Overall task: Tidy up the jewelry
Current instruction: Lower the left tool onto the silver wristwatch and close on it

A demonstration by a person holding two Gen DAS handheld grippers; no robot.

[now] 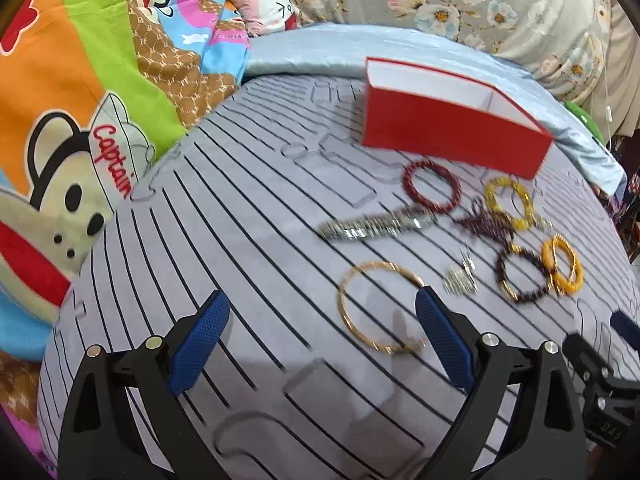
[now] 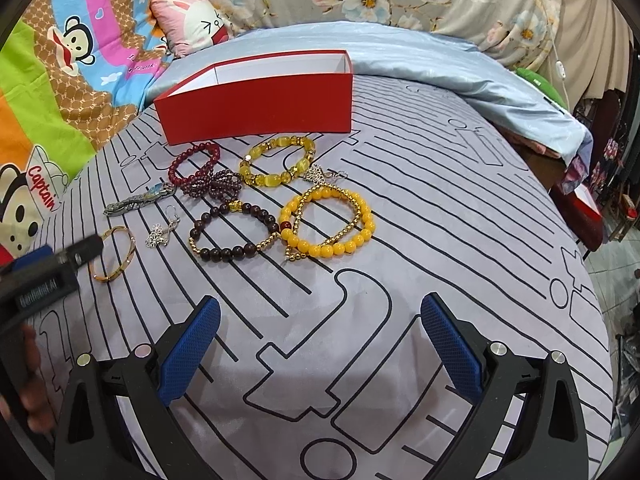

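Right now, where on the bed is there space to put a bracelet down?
The striped sheet is bare right of the yellow bead bracelet, and near the right tongs. It is crowded just in front of the red box, from the gold bangle across to the yellow beads.

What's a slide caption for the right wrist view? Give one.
Open right gripper faces beaded bracelets and an empty red box.

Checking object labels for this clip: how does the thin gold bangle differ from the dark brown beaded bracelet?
The gold bangle is a slim, smooth band; the dark brown beaded bracelet is a string of round beads with gold spacers. The bangle lies alone beside the left gripper; the beaded bracelet touches the yellow beaded bracelet. Both lie flat on the striped grey cover, outside the red box.
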